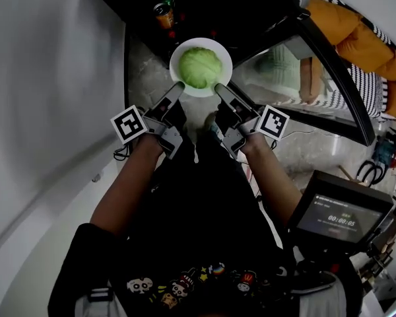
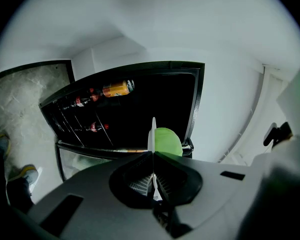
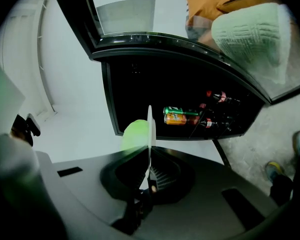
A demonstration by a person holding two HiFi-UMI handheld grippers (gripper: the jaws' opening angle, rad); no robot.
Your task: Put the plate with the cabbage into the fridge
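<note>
You held the plate (image 1: 176, 60) with the cabbage (image 1: 200, 67) just in front of the open fridge (image 1: 211, 8), your left gripper (image 1: 179, 86) and right gripper (image 1: 218, 88) each clamped on its rim.

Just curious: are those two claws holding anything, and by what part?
Yes: the plate of cabbage, its near rim pinched by the left gripper and right gripper.

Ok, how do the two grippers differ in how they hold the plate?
The left gripper pinches the plate at its near-left rim; the right gripper pinches its near-right rim. The left angles in rightward, the right leftward. Both are shut on the rim, and the cabbage sits on the plate.
</note>
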